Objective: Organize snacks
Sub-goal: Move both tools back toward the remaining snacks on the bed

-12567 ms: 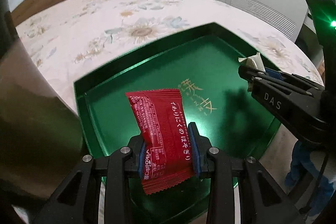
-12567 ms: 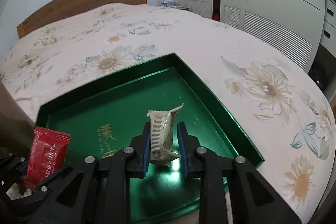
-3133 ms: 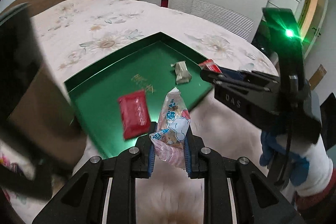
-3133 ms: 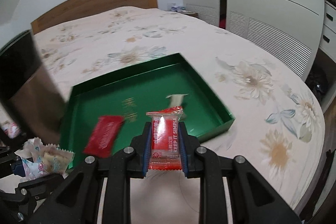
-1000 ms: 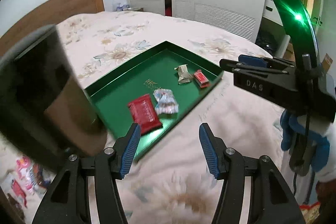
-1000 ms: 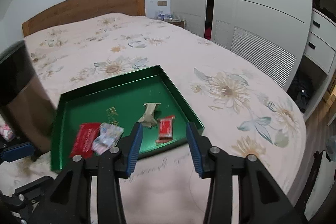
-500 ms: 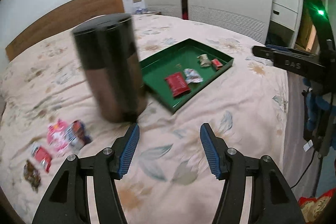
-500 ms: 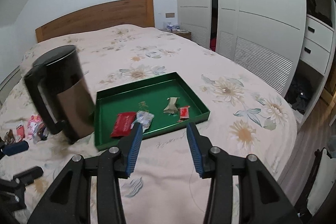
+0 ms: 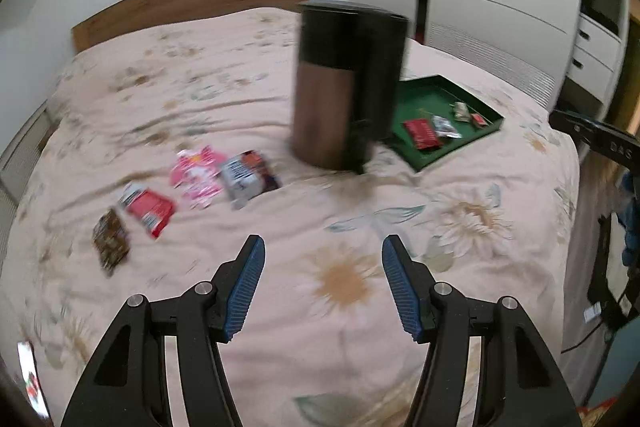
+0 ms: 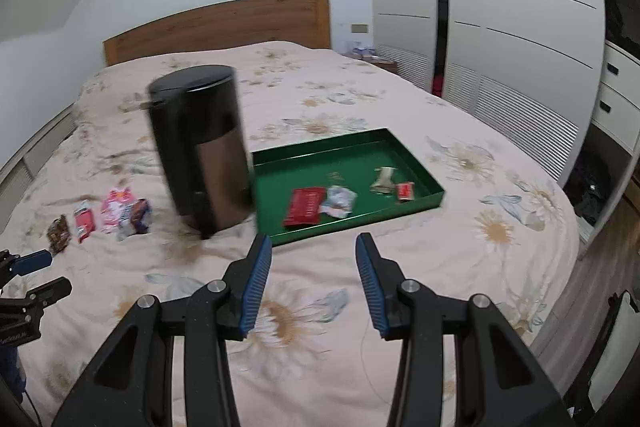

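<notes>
Right wrist view looks across a bed [image 10: 400,99] that fills most of the room, spread with a pale pink floral cover, a wooden headboard [image 10: 216,23] at its far edge against a plain wall and white wardrobe doors [image 10: 520,27] along its right side. A green tray [image 10: 428,183] lies toward the bed's right edge, holding a red packet [image 10: 304,211], a crinkled white wrapper [image 10: 339,202], a beige wrapper [image 10: 383,180] and a small red sachet [image 10: 405,191]. Just beside the tray's left edge stands a black and bronze lidded bin [image 10: 202,147]. Beyond it, toward the bed's left edge, loose snacks [image 10: 120,213] lie in a row. The right claw [image 10: 314,255] is spread open and empty over the near edge. The left claw [image 9: 322,259] also stands apart, gripping nothing, above bare cover.
</notes>
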`<action>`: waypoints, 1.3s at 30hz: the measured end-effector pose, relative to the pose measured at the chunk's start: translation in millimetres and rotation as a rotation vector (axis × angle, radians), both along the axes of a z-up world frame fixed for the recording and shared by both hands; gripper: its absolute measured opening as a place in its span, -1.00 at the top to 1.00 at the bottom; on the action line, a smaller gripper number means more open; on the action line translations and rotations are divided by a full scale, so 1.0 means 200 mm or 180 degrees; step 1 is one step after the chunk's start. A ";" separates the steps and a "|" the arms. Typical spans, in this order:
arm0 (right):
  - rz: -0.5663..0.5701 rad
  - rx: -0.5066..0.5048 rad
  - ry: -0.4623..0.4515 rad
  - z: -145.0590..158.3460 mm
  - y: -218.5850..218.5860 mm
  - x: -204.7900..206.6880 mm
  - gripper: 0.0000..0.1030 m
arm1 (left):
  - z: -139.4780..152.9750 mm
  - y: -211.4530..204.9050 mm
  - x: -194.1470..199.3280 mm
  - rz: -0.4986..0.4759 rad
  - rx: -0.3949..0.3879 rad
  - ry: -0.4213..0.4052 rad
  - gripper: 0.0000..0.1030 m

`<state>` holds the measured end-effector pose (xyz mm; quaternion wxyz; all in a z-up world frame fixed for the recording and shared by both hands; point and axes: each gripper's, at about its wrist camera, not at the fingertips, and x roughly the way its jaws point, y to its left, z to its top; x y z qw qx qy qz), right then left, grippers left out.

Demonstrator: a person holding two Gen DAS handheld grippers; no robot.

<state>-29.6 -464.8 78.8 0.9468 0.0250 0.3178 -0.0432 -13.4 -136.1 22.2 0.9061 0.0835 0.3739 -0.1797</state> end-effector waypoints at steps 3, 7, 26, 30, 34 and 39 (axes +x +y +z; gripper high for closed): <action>0.0117 -0.0017 -0.0001 0.01 0.12 -0.02 -0.61 | -0.01 0.14 -0.03 0.0163 -0.0082 -0.0003 -0.12; 0.0262 -0.0043 0.0024 0.00 0.28 -0.04 -0.70 | -0.04 0.31 -0.07 0.0339 -0.0152 0.0028 -0.14; 0.0768 -0.0200 0.0307 -0.11 0.84 -0.05 -0.85 | -0.19 0.92 -0.17 0.1126 -0.0266 0.0073 -0.26; 0.0850 -0.0255 0.0363 -0.13 0.92 -0.03 -0.86 | -0.20 0.98 -0.17 0.1196 -0.0288 0.0063 -0.26; 0.0926 -0.0304 0.0403 -0.15 0.99 -0.02 -0.98 | -0.21 1.01 -0.16 0.1222 -0.0301 0.0069 -0.26; 0.1010 -0.0353 0.0459 -0.18 1.06 0.02 -1.00 | -0.22 1.04 -0.14 0.1246 -0.0322 0.0088 -0.27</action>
